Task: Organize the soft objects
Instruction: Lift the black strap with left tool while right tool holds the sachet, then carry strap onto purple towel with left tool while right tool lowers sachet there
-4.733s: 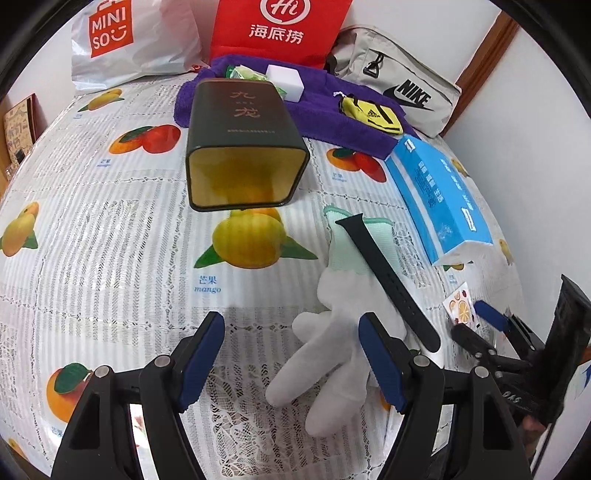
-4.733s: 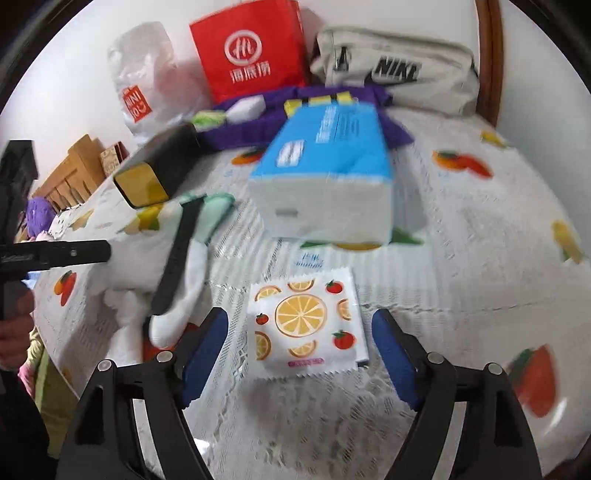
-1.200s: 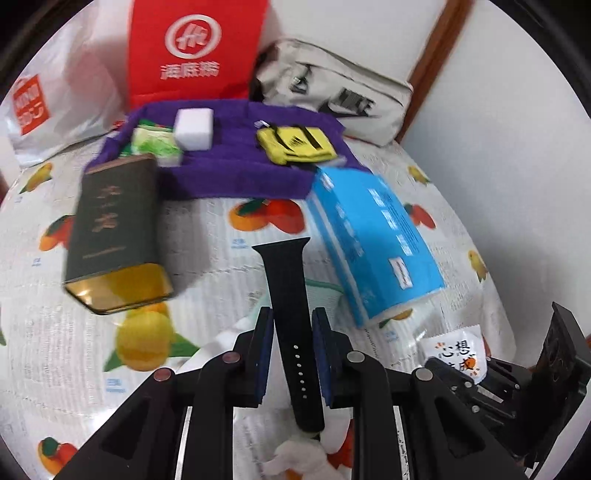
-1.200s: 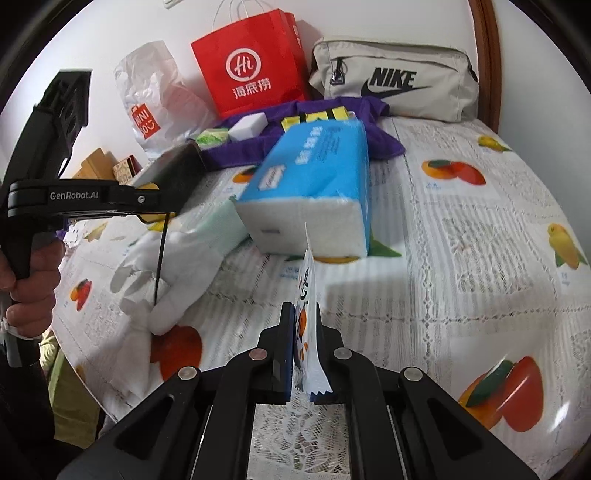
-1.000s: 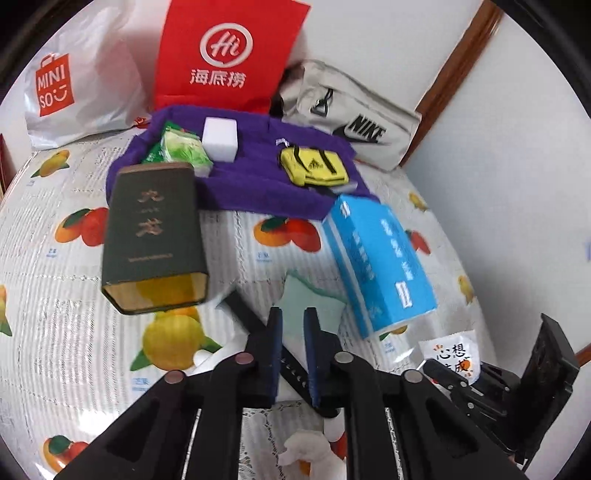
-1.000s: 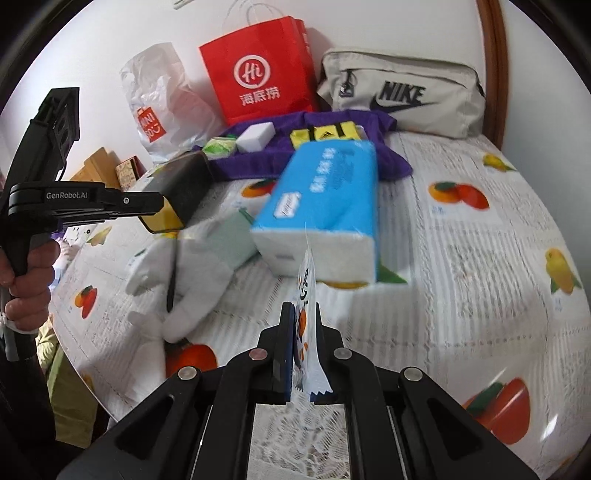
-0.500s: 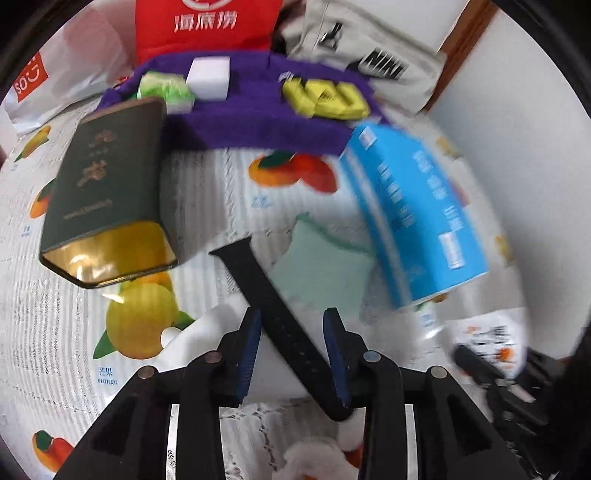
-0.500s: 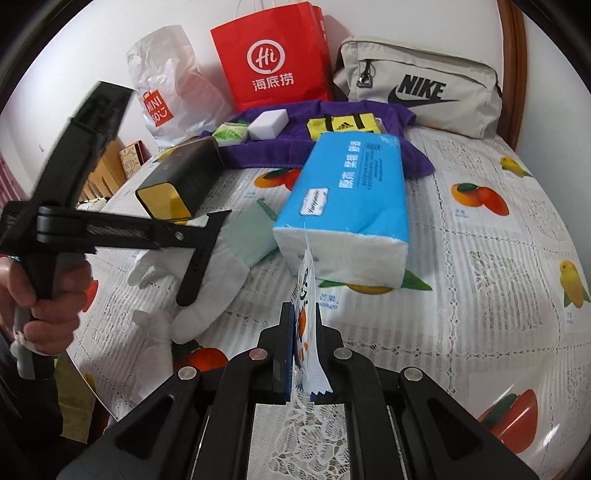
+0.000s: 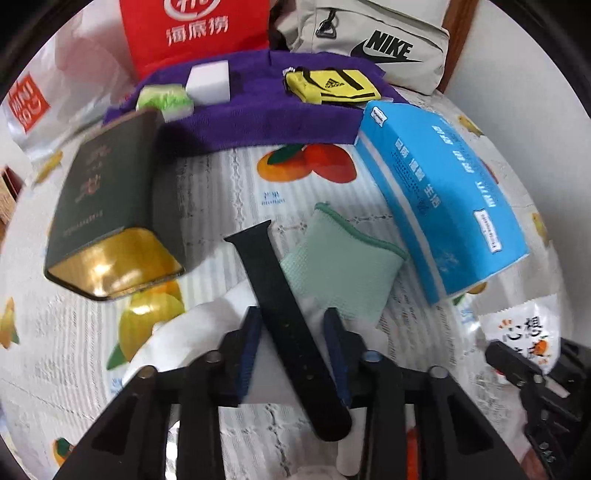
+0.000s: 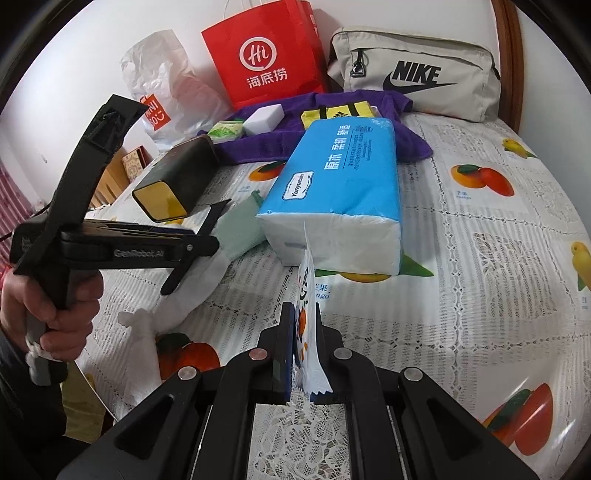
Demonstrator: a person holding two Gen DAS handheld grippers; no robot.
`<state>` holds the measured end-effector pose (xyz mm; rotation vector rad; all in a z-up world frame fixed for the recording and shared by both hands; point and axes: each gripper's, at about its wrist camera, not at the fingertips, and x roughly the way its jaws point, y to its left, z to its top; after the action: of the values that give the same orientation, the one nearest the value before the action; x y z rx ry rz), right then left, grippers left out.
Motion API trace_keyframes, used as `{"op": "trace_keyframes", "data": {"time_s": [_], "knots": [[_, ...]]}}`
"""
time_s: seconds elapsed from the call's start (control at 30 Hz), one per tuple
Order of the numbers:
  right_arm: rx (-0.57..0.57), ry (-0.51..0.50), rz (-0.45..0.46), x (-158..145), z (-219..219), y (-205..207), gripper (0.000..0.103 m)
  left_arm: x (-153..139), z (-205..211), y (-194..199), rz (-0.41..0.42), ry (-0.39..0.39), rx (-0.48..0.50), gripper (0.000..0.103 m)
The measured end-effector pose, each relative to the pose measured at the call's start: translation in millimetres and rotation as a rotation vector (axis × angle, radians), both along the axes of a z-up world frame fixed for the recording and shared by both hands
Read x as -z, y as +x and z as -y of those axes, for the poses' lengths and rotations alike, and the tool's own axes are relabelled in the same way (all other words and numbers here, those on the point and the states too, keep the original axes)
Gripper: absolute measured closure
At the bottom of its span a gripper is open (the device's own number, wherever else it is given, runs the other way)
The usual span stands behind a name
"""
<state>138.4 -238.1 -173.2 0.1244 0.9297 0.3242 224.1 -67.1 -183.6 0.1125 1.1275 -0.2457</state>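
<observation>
My left gripper (image 9: 293, 332) has its jaws a little apart around a black watch strap (image 9: 286, 310) that lies slanted between them, over a white glove (image 9: 207, 332) with a green cuff (image 9: 340, 266). It also shows in the right wrist view (image 10: 192, 245). My right gripper (image 10: 303, 332) is shut on a wet-wipe packet (image 10: 308, 314) with orange prints and holds it upright above the table; the packet also shows in the left wrist view (image 9: 524, 328). A purple towel (image 9: 266, 110) at the back carries a white sponge (image 9: 208, 83), a green packet (image 9: 164, 99) and a yellow pouch (image 9: 332, 86).
A blue tissue pack (image 9: 443, 214) lies right of the glove. A dark green tin (image 9: 107, 206) lies on its side at left. A red bag (image 9: 195, 29), a Nike bag (image 9: 369, 40) and a white plastic bag (image 10: 162, 85) stand along the back wall.
My left gripper's jaws have opened from a tight grip on the strap, and the strap now slants between them. My right gripper keeps the packet held upright.
</observation>
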Motion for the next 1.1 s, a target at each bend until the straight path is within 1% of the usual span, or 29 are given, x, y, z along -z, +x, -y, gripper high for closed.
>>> {"op": "trace_keyframes", "data": {"time_s": [0.03, 0.1, 0.27, 0.3, 0.53, 0.73, 0.8, 0.93, 1.1], "knots": [[-0.002, -0.001, -0.002, 0.8, -0.4, 0.0, 0.097, -0.4, -0.7, 0.5, 0.002, -0.007, 0.001, 0.079], [-0.005, -0.007, -0.002, 1.1, -0.8, -0.9, 0.097, -3.0, -7.5, 1.1, -0.003, -0.052, -0.004, 0.083], [-0.007, -0.01, 0.004, -2.4, 0.4, -3.4, 0.097, -18.1, -24.1, -3.0, 0.006, -0.191, 0.005, 0.083], [-0.005, -0.014, 0.004, -2.9, 0.0, -3.3, 0.097, -21.2, -26.6, -3.7, 0.007, -0.209, 0.006, 0.083], [-0.009, -0.027, 0.012, -9.6, -5.7, -6.2, 0.097, -39.1, -38.6, -12.8, 0.043, -0.241, 0.006, 0.083], [-0.008, -0.042, 0.032, -20.6, -10.7, -6.2, 0.097, -48.2, -67.8, -16.0, 0.076, -0.253, -0.041, 0.083], [-0.019, -0.04, 0.047, -28.0, -13.2, -6.7, 0.097, -52.4, -76.0, -17.1, 0.092, -0.253, -0.05, 0.083], [-0.04, -0.048, 0.083, -45.1, -18.8, -4.4, 0.097, -61.7, -90.8, -15.2, 0.112, -0.282, -0.069, 0.083], [-0.062, -0.069, 0.128, -68.8, -25.4, 9.4, 0.097, -74.0, -103.4, -10.0, 0.14, -0.299, -0.081, 0.083]]}}
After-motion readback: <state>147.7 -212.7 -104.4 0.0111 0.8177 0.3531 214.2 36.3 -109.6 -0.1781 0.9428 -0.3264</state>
